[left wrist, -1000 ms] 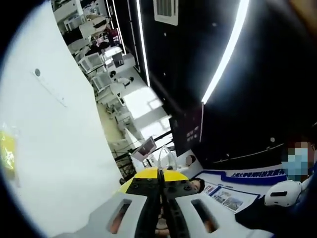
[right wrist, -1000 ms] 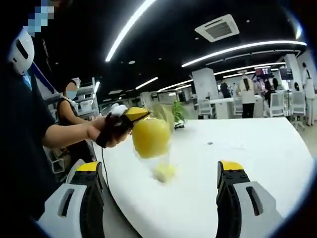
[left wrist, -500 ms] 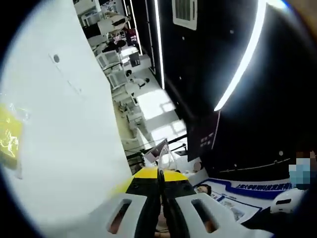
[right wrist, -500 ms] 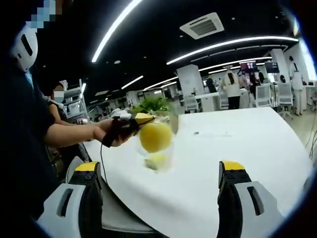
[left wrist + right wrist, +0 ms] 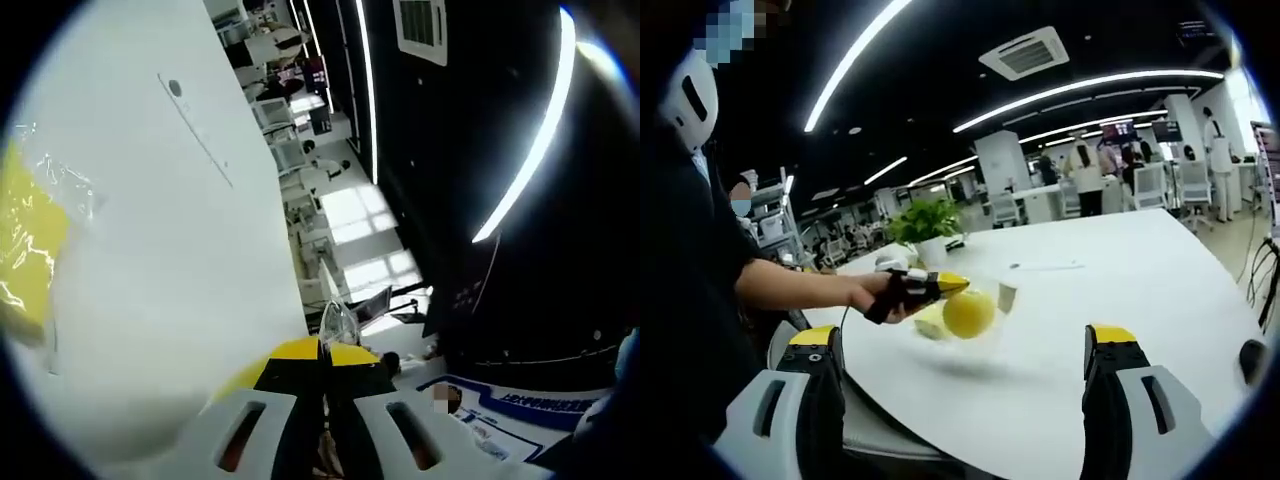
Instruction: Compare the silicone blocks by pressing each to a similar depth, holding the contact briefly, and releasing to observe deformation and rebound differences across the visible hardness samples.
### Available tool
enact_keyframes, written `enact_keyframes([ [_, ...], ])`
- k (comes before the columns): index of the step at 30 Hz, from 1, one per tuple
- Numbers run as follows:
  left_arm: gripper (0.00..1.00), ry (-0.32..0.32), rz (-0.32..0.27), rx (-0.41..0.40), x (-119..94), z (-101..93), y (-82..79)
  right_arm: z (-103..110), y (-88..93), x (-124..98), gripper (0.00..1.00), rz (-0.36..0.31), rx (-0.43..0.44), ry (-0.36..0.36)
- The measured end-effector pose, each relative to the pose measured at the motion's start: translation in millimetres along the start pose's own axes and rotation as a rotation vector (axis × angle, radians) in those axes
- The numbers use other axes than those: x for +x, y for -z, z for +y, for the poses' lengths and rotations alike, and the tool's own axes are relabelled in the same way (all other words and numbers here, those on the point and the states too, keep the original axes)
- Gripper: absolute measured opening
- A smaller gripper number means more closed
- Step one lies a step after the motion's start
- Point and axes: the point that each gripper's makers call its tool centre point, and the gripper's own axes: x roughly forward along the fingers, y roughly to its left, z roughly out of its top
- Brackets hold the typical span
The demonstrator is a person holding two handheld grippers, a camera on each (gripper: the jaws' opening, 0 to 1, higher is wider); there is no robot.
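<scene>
A person's hand (image 5: 862,294) holds my left gripper (image 5: 945,283) low over the white table (image 5: 1120,270). Its yellow-tipped jaws are shut on a clear plastic bag. A round yellow silicone piece (image 5: 968,312) hangs in that bag just under the tip, close to the tabletop. A paler yellow block (image 5: 930,323) lies beside it, and a small clear cube (image 5: 1006,297) stands just behind. In the left gripper view my left gripper (image 5: 322,352) is closed, and a yellow piece in crinkled clear plastic (image 5: 30,240) shows at the left edge. My right gripper (image 5: 965,338) stands wide open, short of the samples.
A potted plant (image 5: 925,222) stands on the table behind the samples. The table's front edge (image 5: 940,440) curves just ahead of my right jaws. A dark object (image 5: 1250,355) sits at the far right. Desks, chairs and people fill the room beyond.
The left gripper has come down with the bag, from high above the table to just over it. The yellow piece now looks larger in the left gripper view. The right gripper stays open.
</scene>
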Motion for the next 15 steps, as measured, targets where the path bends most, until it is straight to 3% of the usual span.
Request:
enact_keyframes([
  [4,0.00,-0.079,-0.048,-0.004,6.1,29.6,-12.3,-6.1,0.8,2.7,0.92,-0.010,0.060,0.001],
  [6,0.00,-0.079,-0.069,-0.061,7.3,37.0,-20.5,-7.1,0.9,3.9,0.92,-0.007,0.055,0.004],
  [10,0.00,-0.110,-0.080,-0.012,12.7,52.0,-29.1,-8.6,2.8,6.7,0.91,0.004,0.051,-0.001],
  [12,0.00,-0.164,-0.077,-0.001,12.7,64.3,-31.1,-10.2,4.4,8.5,0.91,0.009,0.061,-0.006],
  [15,0.00,-0.274,-0.062,0.091,10.9,80.9,-33.9,-13.5,5.3,10.6,0.90,0.000,0.082,-0.007],
])
